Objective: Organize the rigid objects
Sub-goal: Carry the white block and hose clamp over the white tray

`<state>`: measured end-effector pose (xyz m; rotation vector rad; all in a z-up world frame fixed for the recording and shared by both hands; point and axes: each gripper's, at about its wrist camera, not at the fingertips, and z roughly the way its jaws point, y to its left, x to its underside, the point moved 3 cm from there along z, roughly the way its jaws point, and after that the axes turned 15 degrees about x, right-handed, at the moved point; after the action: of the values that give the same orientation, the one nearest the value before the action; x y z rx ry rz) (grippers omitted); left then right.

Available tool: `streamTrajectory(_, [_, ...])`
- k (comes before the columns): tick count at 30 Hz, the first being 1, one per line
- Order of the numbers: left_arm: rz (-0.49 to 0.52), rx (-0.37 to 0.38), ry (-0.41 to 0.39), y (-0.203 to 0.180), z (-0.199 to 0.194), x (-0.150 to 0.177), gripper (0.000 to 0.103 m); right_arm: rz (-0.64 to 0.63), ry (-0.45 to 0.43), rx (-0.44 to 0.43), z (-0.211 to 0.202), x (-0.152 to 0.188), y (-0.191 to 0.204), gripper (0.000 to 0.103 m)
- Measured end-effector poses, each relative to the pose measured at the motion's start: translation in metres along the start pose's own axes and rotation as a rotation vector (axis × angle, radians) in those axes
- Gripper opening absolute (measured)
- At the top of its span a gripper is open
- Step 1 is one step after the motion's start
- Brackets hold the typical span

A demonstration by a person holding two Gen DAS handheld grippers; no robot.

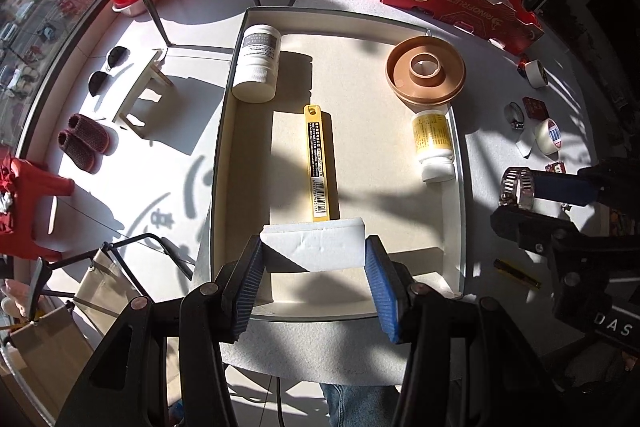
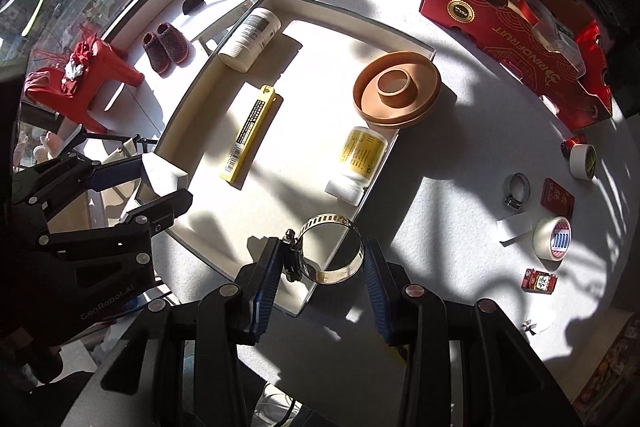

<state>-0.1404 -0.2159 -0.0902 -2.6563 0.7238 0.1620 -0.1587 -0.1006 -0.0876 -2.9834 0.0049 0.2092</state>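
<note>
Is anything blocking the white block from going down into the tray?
Nothing visible does. The left gripper holds the white foam block over the tray's near end; the yellow blade case lies just beyond it.

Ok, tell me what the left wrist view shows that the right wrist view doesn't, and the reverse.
Only the left wrist view shows the thin dark and yellow stick lying on the table right of the tray, and the small pale stool on the floor.

Only the right wrist view shows the small red patterned box near the striped tape roll.

Both show the tray, the left gripper clamping the white foam block, and the right gripper closed on the metal hose clamp.
</note>
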Motion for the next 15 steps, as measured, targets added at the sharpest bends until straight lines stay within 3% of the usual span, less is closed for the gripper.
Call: streamTrajectory(15, [0.004,-0.015,0.046,0.003,0.021,-0.005,0.054,0.032,0.050,-0.057,0.022,-0.020,0.018,0.042])
